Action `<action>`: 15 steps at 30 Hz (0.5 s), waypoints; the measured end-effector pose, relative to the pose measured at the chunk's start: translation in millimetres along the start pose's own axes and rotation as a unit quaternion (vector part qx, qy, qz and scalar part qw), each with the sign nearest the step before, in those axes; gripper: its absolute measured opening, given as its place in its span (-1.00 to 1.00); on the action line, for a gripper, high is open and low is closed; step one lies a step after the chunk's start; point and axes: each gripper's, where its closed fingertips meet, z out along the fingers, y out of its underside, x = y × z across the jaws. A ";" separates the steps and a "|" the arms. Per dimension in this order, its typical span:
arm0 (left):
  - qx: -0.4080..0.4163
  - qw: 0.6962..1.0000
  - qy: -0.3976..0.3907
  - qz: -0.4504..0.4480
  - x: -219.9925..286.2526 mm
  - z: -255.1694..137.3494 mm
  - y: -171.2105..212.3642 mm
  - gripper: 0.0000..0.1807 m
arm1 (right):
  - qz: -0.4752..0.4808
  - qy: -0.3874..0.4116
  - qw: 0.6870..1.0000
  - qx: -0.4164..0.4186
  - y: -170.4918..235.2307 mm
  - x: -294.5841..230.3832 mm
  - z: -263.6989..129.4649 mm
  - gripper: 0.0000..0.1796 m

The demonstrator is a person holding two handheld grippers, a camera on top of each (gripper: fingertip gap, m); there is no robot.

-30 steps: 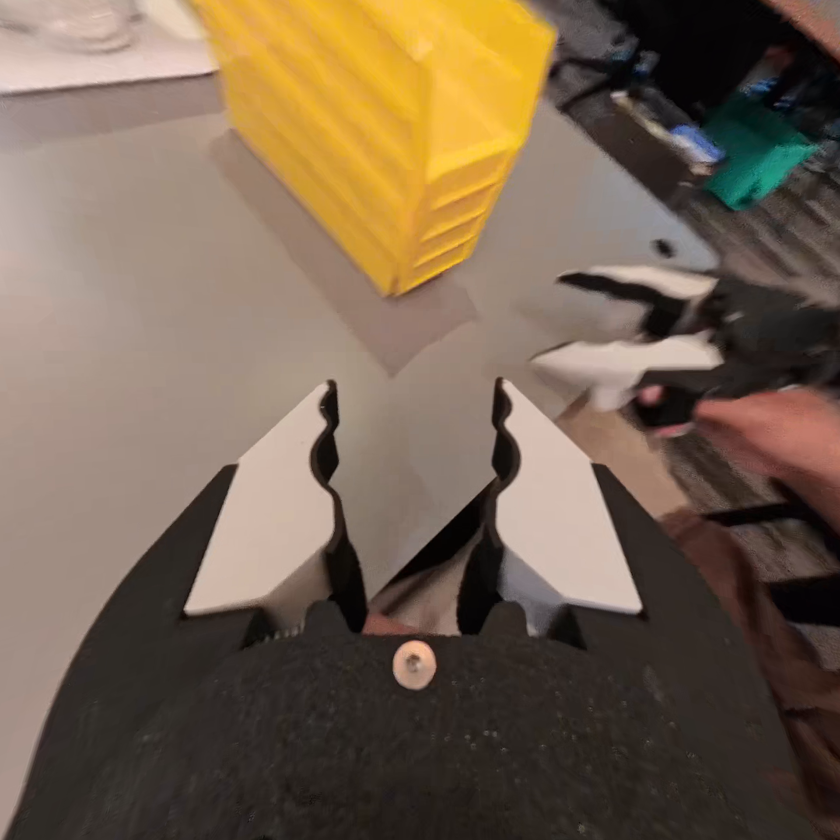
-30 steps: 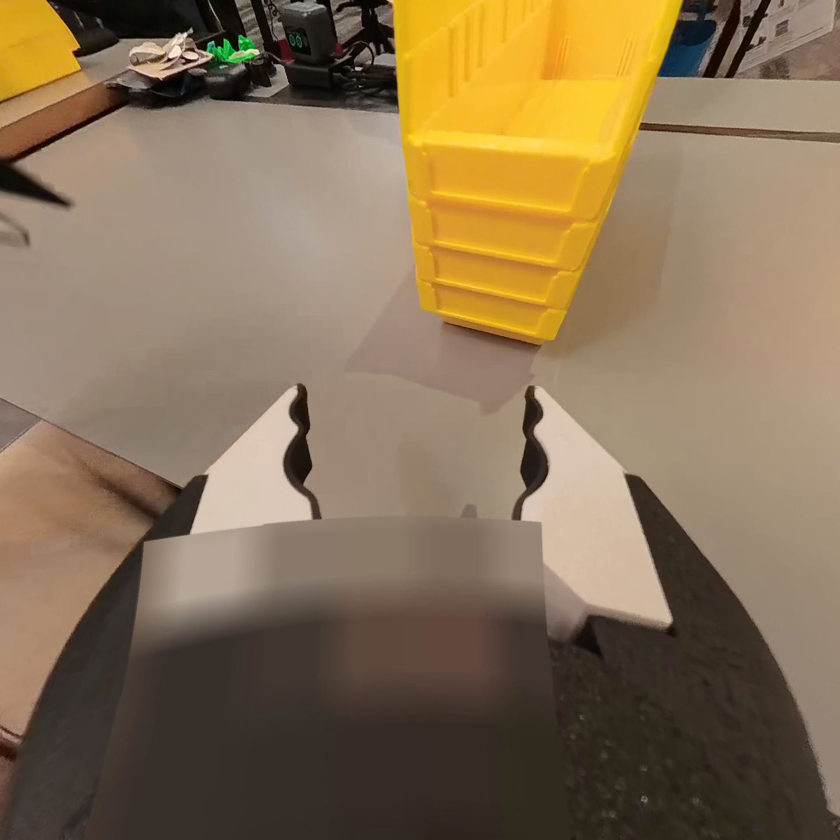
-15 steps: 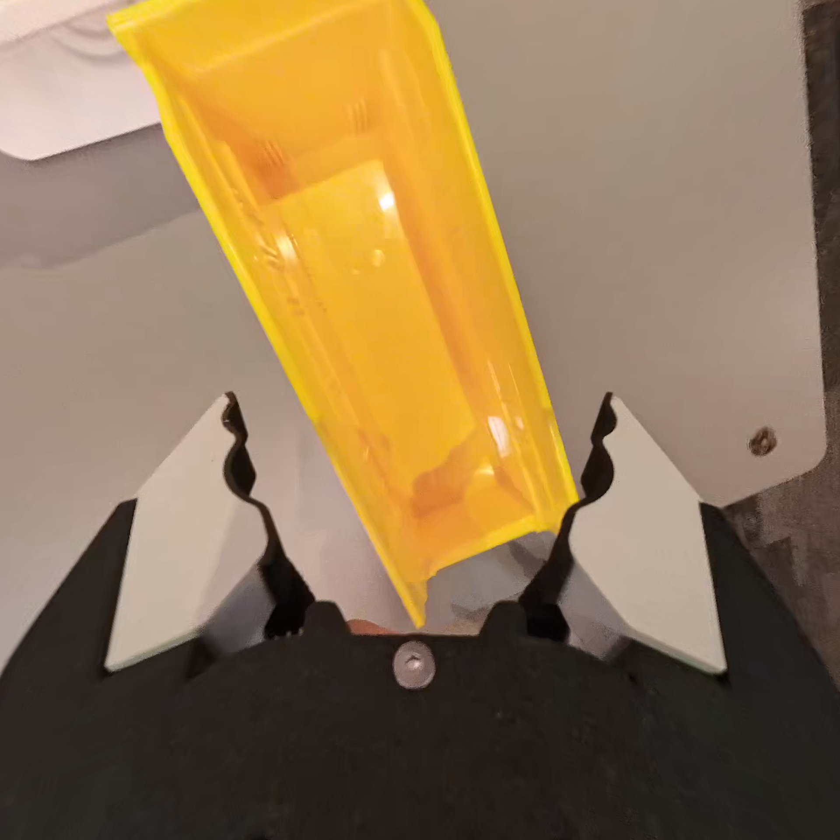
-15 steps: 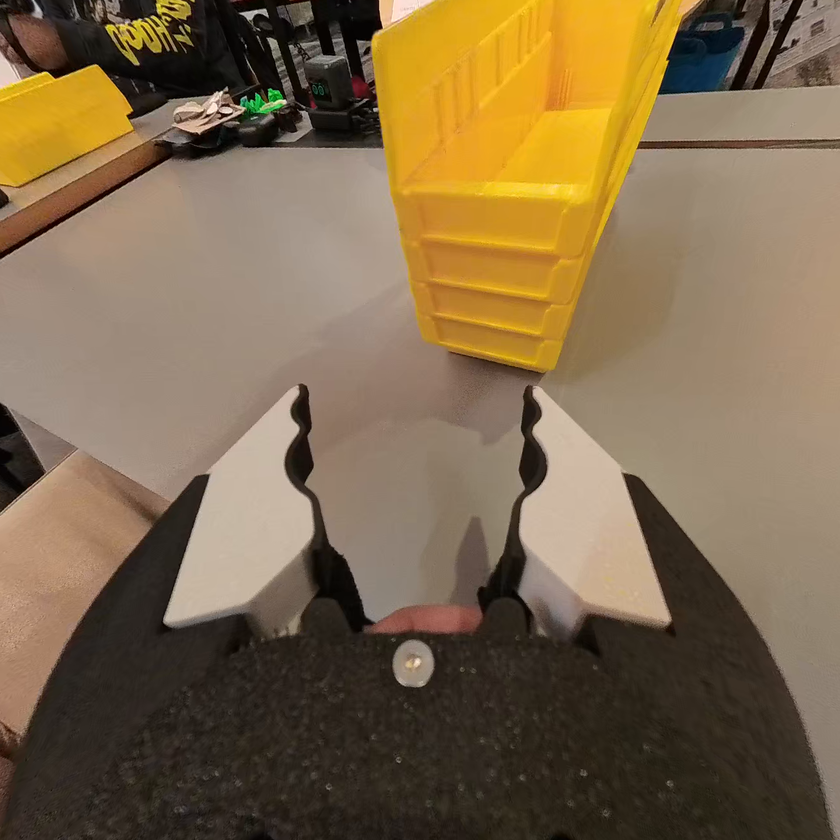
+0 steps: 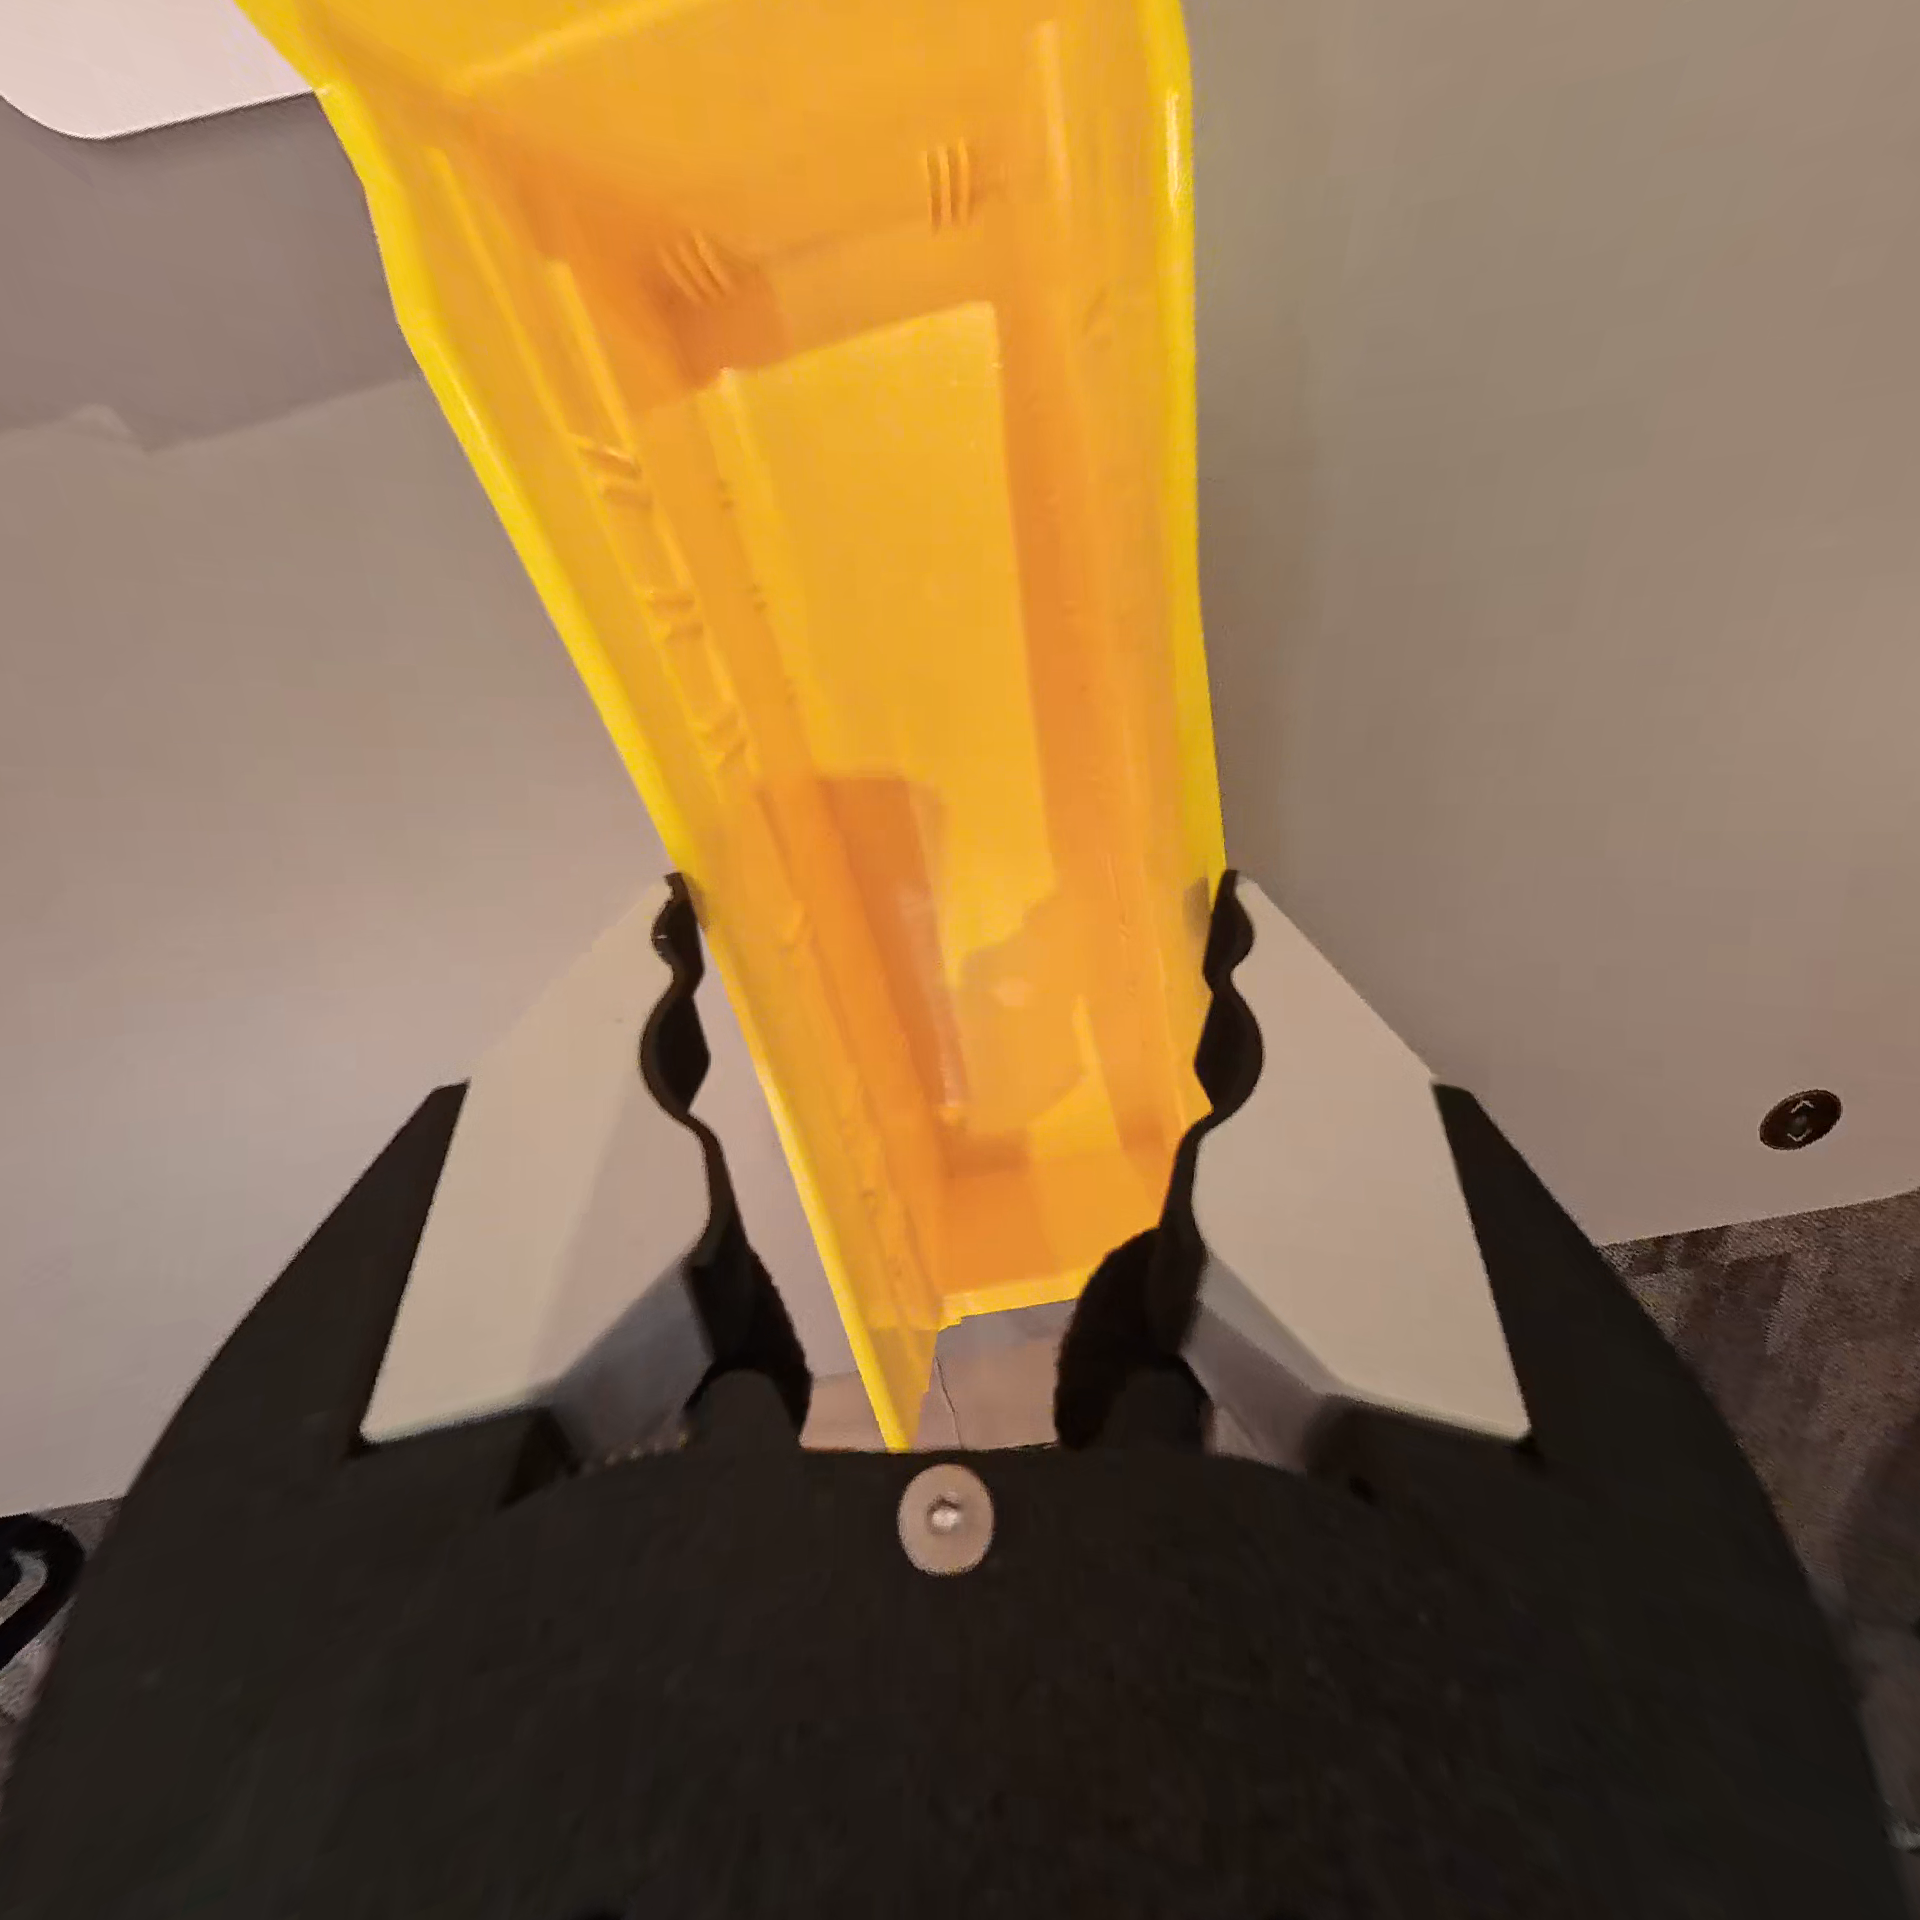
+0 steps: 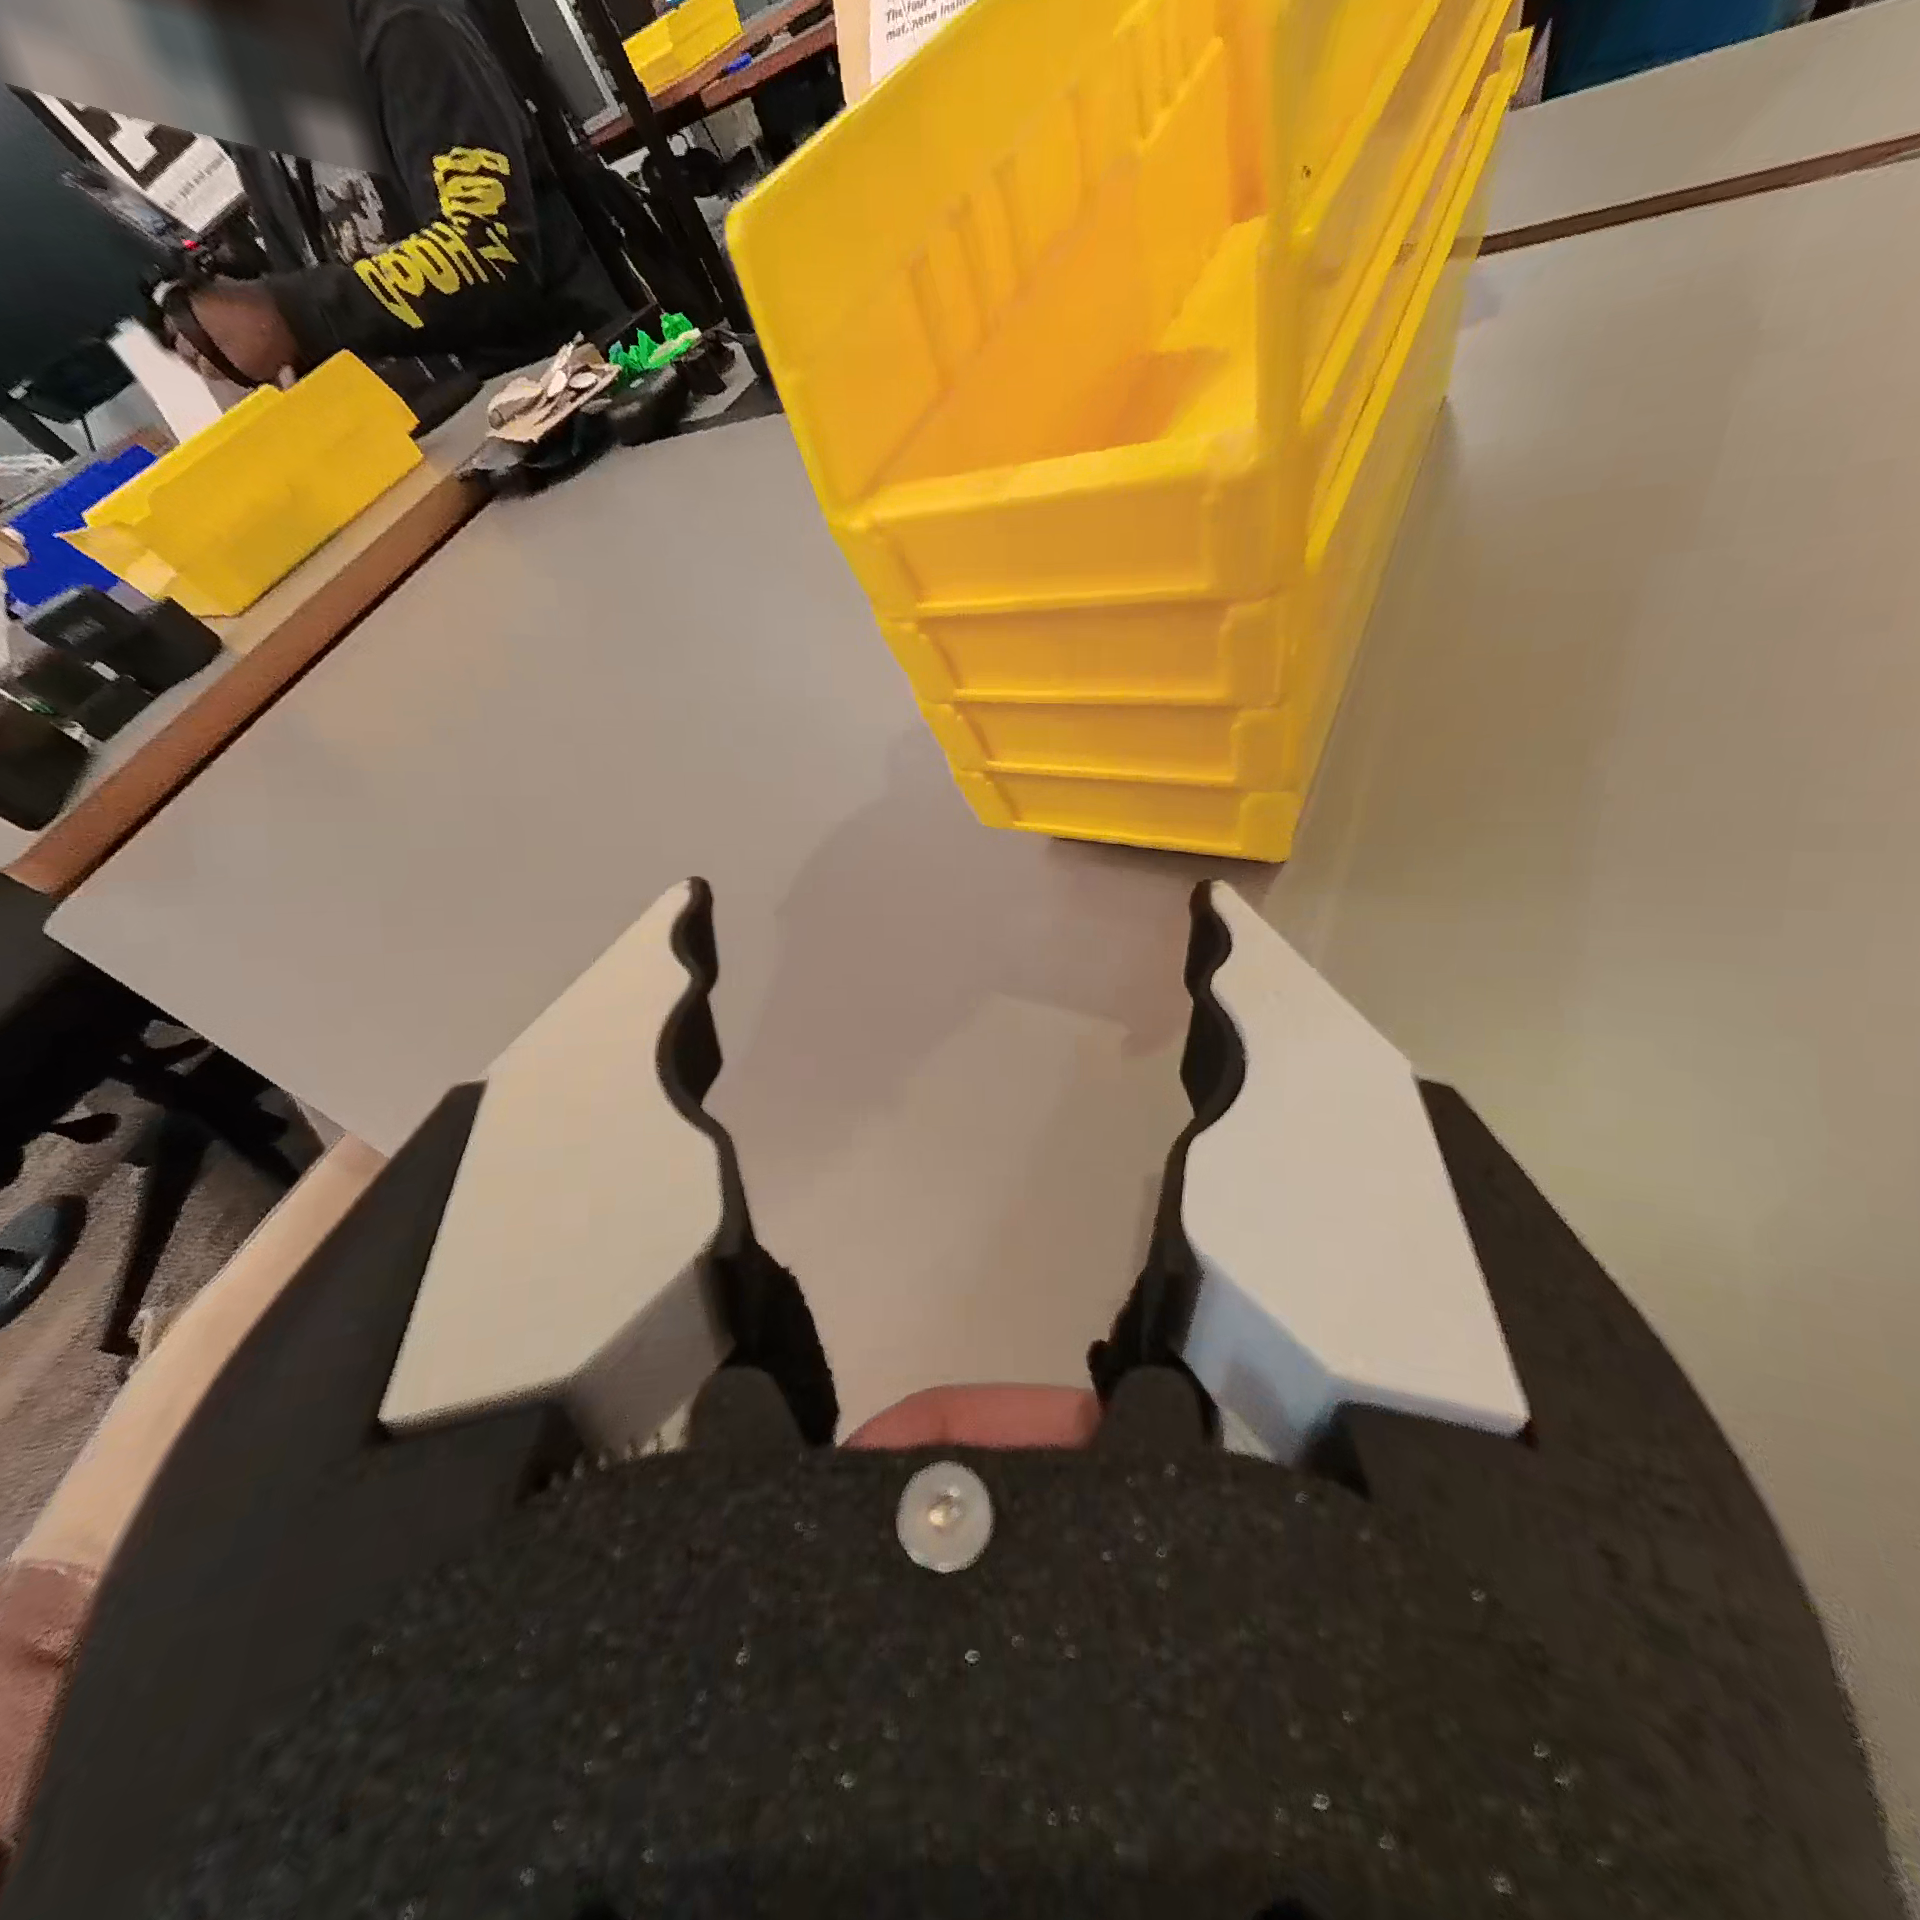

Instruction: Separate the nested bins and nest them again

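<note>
A stack of nested yellow bins (image 6: 1101, 644) stands on the grey table (image 6: 520, 727). In the left wrist view I look down into the top bin (image 5: 883, 623). My left gripper (image 5: 951, 894) straddles its near end. The right pad lies along the right wall and the left fingertip touches the left wall. My right gripper (image 6: 945, 904) is open and empty. It hovers over the table just in front of the stack's short end. The left gripper does not show in the right wrist view.
The table's left edge (image 6: 208, 997) is close, with carpet and a chair base below. A second table at the left holds another yellow bin (image 6: 249, 488), a blue bin (image 6: 52, 520) and clutter; a person in a black sleeve (image 6: 447, 260) works there. A white object (image 5: 104, 62) lies beyond the stack.
My left gripper swung from beside the stack to above it, opened wide, then narrowed onto the top bin's walls. My right gripper stayed open and shifted left, tilting its view.
</note>
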 end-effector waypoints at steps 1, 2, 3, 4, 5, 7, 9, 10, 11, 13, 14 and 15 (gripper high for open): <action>0.002 1.000 0.000 -0.002 0.7 -0.7 -0.4 0.03 | 0.001 -0.001 1.000 -0.001 0.3 -0.6 0.6 0.01; 0.003 1.000 -0.002 -0.003 1.2 -1.3 -0.4 0.03 | 0.000 -0.001 1.000 -0.003 0.9 -1.2 1.1 0.01; 0.000 1.000 -0.002 -0.002 1.5 -1.9 0.6 0.02 | -0.004 0.000 1.000 -0.004 1.4 -1.7 1.5 0.01; -0.005 1.000 -0.001 0.000 2.2 -2.8 2.1 0.01 | -0.008 0.001 1.000 -0.005 1.8 -2.3 1.9 0.01; -0.008 1.000 0.001 0.002 2.9 -3.8 3.1 0.01 | -0.013 0.003 1.000 -0.006 2.4 -2.7 2.2 0.01; -0.007 1.000 0.003 0.006 3.3 -5.9 3.1 0.00 | -0.021 0.005 1.000 -0.010 4.3 -3.5 3.1 0.00; -0.010 1.000 0.002 0.011 2.9 -8.9 3.9 -0.01 | -0.028 0.006 0.999 -0.014 6.3 -3.9 3.8 0.00; -0.011 1.000 0.001 0.012 2.5 -11.0 4.1 -0.02 | -0.030 0.006 0.999 -0.015 7.1 -4.2 3.9 0.00; -0.012 1.000 0.000 0.013 2.0 -13.5 4.0 -0.02 | -0.031 0.006 0.999 -0.016 7.5 -4.7 3.9 0.00; -0.006 1.000 -0.004 0.014 1.7 -20.1 1.6 -0.02 | -0.033 0.006 0.999 -0.017 7.6 -5.3 3.5 0.00; 0.000 1.000 -0.005 0.014 2.4 -25.1 -0.9 -0.01 | -0.034 0.006 0.999 -0.016 7.5 -5.3 3.6 0.00; 0.006 1.000 -0.006 0.014 3.2 -31.0 -2.7 -0.01 | -0.034 0.007 0.999 -0.016 7.4 -5.2 3.6 0.00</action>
